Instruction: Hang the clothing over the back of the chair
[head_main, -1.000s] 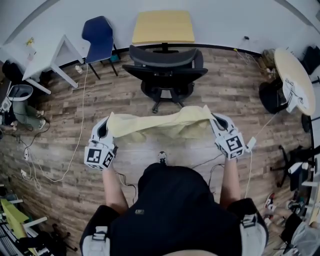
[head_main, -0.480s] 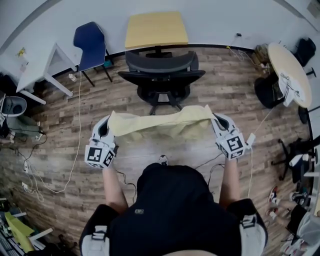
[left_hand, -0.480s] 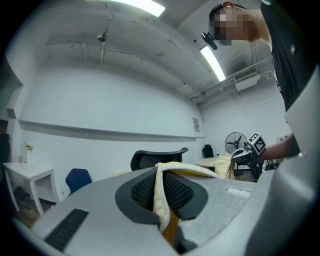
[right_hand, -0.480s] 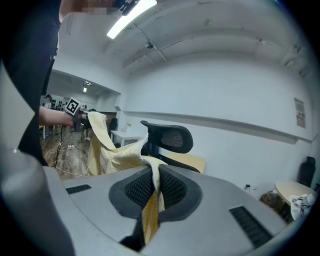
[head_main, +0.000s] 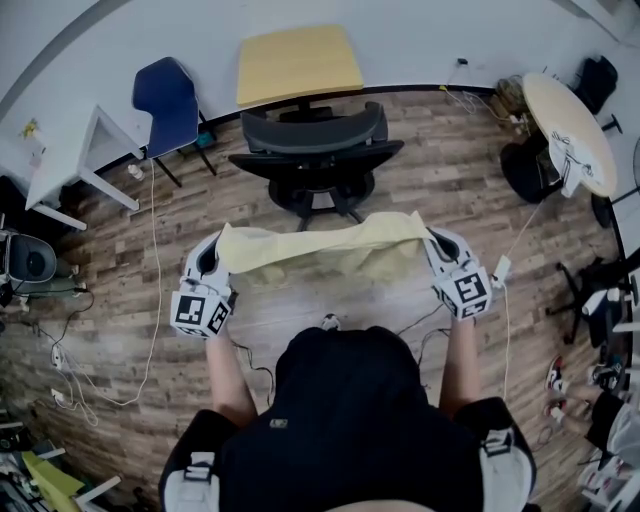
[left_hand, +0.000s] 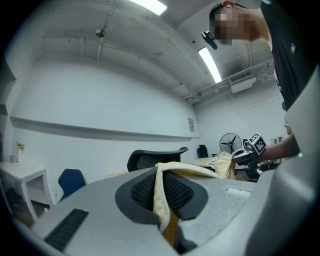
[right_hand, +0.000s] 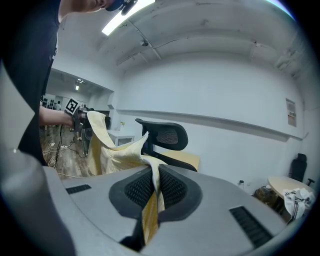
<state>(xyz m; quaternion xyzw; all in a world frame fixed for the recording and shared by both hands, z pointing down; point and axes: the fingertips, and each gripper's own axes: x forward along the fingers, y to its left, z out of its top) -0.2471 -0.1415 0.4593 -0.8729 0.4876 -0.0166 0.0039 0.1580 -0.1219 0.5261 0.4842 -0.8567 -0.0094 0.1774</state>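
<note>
A pale yellow garment (head_main: 320, 250) hangs stretched between my two grippers, held up in the air in front of me. My left gripper (head_main: 214, 255) is shut on its left end, the cloth (left_hand: 161, 192) pinched between the jaws. My right gripper (head_main: 433, 244) is shut on the right end, with the fabric (right_hand: 151, 197) caught in the jaws. A black office chair (head_main: 316, 150) stands just beyond the garment, its backrest (head_main: 314, 132) on the far side near the wall. The chair also shows in the left gripper view (left_hand: 155, 158) and in the right gripper view (right_hand: 165, 137).
A yellow-topped table (head_main: 297, 62) stands against the wall behind the chair. A blue chair (head_main: 168, 95) and a white desk (head_main: 70, 155) are at the left, a round table (head_main: 568, 130) at the right. Cables (head_main: 150, 290) run across the wood floor.
The chair and the room have drifted left and a little nearer in the head view. Both grippers hold the garment spread at the same height.
</note>
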